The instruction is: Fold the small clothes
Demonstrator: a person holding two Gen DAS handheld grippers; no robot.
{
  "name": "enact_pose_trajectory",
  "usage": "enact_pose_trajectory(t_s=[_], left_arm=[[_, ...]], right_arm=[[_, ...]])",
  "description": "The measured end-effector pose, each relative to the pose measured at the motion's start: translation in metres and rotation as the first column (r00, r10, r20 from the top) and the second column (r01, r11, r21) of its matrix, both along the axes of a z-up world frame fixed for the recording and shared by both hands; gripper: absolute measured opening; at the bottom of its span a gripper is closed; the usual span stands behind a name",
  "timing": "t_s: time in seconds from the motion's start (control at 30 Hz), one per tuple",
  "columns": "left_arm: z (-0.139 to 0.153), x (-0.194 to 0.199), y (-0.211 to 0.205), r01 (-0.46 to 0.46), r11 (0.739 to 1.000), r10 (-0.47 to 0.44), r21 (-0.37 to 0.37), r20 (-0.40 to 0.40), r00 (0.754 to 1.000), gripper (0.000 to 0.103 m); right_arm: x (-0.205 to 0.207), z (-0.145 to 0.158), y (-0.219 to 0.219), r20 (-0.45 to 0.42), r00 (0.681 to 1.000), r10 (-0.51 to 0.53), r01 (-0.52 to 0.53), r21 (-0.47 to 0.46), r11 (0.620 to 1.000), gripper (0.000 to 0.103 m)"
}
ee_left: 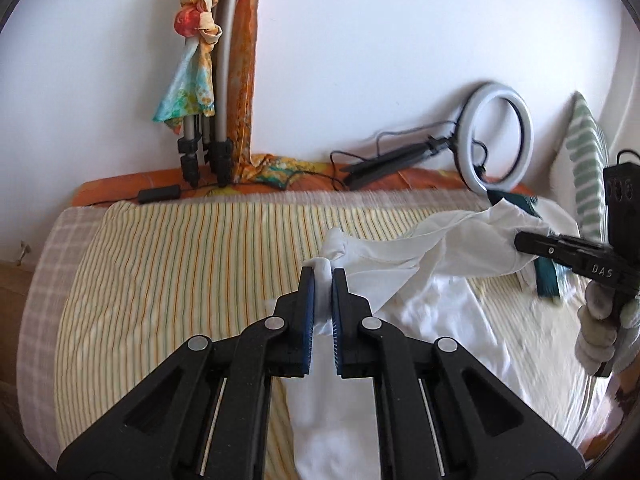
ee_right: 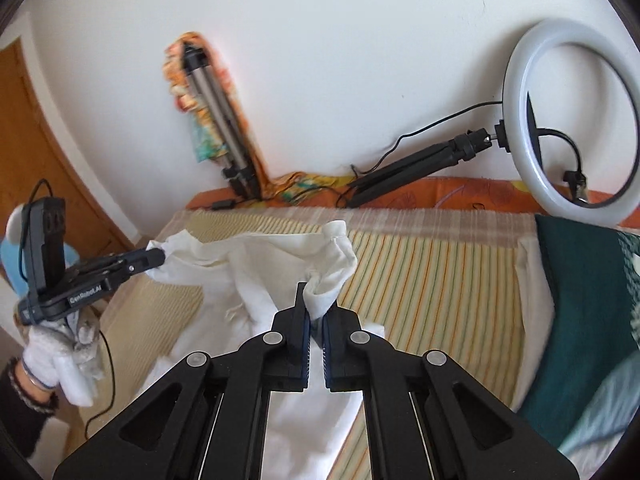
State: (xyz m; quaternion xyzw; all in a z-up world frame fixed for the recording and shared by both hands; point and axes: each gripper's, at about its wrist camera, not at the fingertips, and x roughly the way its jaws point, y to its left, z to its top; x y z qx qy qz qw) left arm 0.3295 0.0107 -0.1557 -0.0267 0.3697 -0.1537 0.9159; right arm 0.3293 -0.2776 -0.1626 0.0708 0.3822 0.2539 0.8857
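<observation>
A white garment (ee_left: 404, 252) hangs stretched between my two grippers above the striped bed sheet (ee_left: 180, 264). My left gripper (ee_left: 323, 274) is shut on one bunched corner of it. My right gripper (ee_right: 317, 300) is shut on the other corner of the white garment (ee_right: 256, 268). In the left wrist view the right gripper (ee_left: 520, 242) comes in from the right, pinching the cloth. In the right wrist view the left gripper (ee_right: 158, 258) comes in from the left, gripping the cloth's edge. The lower part of the garment trails on the bed.
A ring light (ee_right: 568, 116) on a black stand and a folded tripod (ee_left: 218, 92) draped with a colourful scarf lean on the white wall behind the bed. A dark teal cloth (ee_right: 580, 300) lies at the right. A striped pillow (ee_left: 586, 160) stands far right. A wooden door (ee_right: 44, 148) is at the left.
</observation>
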Motion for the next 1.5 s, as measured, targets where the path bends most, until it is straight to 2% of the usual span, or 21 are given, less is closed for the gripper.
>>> enact_pose_trajectory(t_s=[0.13,0.3,0.4,0.63,0.73,0.9,0.97,1.03,1.07,1.1,1.13,1.17,1.2,1.3,1.33,1.37,1.43,1.5], left_arm=[[-0.008,-0.040,0.005,0.006,1.000,-0.006,0.002,-0.003,1.000,0.006],[-0.032,-0.081,0.012,-0.002,1.000,0.002,0.008,-0.031,1.000,0.006],[-0.043,-0.105,0.011,0.004,0.999,-0.004,0.035,-0.022,1.000,0.006],[-0.051,-0.141,0.006,0.026,0.994,-0.029,0.105,0.022,0.999,0.006],[-0.052,-0.153,0.010,0.052,0.992,-0.054,0.117,0.016,0.998,0.006],[-0.049,-0.186,0.027,0.062,0.992,-0.065,0.108,0.018,0.998,0.007],[-0.047,-0.194,0.037,0.048,0.996,-0.049,0.075,0.008,0.999,0.018],[-0.045,-0.195,0.053,0.016,1.000,-0.017,-0.016,-0.022,1.000,0.028],[-0.045,-0.193,0.059,-0.003,0.998,0.000,-0.060,-0.042,0.999,0.034],[-0.046,-0.189,0.068,-0.040,0.992,0.031,-0.118,-0.076,0.997,0.037],[-0.047,-0.183,0.076,-0.078,0.981,0.059,-0.179,-0.109,0.992,0.044],[-0.049,-0.178,0.084,-0.110,0.963,0.077,-0.246,-0.139,0.987,0.046],[-0.052,-0.173,0.092,-0.154,0.933,0.098,-0.325,-0.182,0.978,0.046],[-0.068,-0.158,0.102,-0.232,0.856,0.094,-0.461,-0.304,0.948,0.049],[-0.074,-0.153,0.102,-0.246,0.840,0.082,-0.484,-0.335,0.939,0.049],[-0.081,-0.149,0.098,-0.255,0.834,0.073,-0.488,-0.361,0.930,0.049],[-0.087,-0.146,0.091,-0.247,0.838,0.053,-0.487,-0.378,0.924,0.049],[-0.091,-0.143,0.084,-0.242,0.846,0.043,-0.476,-0.390,0.920,0.048]], right_arm=[[-0.047,-0.005,0.004,0.029,0.999,0.033,-0.032,-0.050,0.998,0.003],[-0.088,-0.022,0.003,0.027,0.999,0.044,-0.042,-0.085,0.996,0.003],[-0.110,-0.029,0.003,0.043,0.997,0.062,-0.057,-0.114,0.992,0.003],[-0.153,-0.046,0.014,0.096,0.988,0.123,-0.094,-0.263,0.960,0.003],[-0.170,-0.050,0.014,0.122,0.984,0.131,-0.084,-0.332,0.939,0.004],[-0.199,-0.051,-0.002,0.093,0.983,0.159,-0.125,-0.299,0.946,0.005],[-0.210,-0.050,-0.012,0.088,0.985,0.151,-0.122,-0.274,0.954,0.010],[-0.212,-0.049,-0.023,0.055,0.992,0.115,-0.101,-0.205,0.973,0.023],[-0.211,-0.049,-0.027,0.032,0.995,0.097,-0.090,-0.167,0.982,0.034],[-0.207,-0.050,-0.033,0.001,0.998,0.070,-0.069,-0.116,0.991,0.039],[-0.205,-0.050,-0.037,-0.020,0.999,0.046,-0.048,-0.074,0.996,0.044],[-0.200,-0.051,-0.043,-0.061,0.998,0.009,-0.010,-0.013,1.000,0.044],[-0.192,-0.053,-0.051,-0.118,0.993,-0.029,0.037,0.060,0.998,0.044],[-0.174,-0.065,-0.064,-0.255,0.963,-0.088,0.143,0.206,0.968,0.044],[-0.168,-0.069,-0.066,-0.291,0.952,-0.095,0.169,0.240,0.956,0.044],[-0.164,-0.074,-0.067,-0.327,0.940,-0.102,0.193,0.262,0.946,0.044],[-0.155,-0.085,-0.065,-0.384,0.918,-0.096,0.221,0.298,0.929,0.045],[-0.151,-0.096,-0.059,-0.420,0.902,-0.098,0.233,0.284,0.930,0.045]])
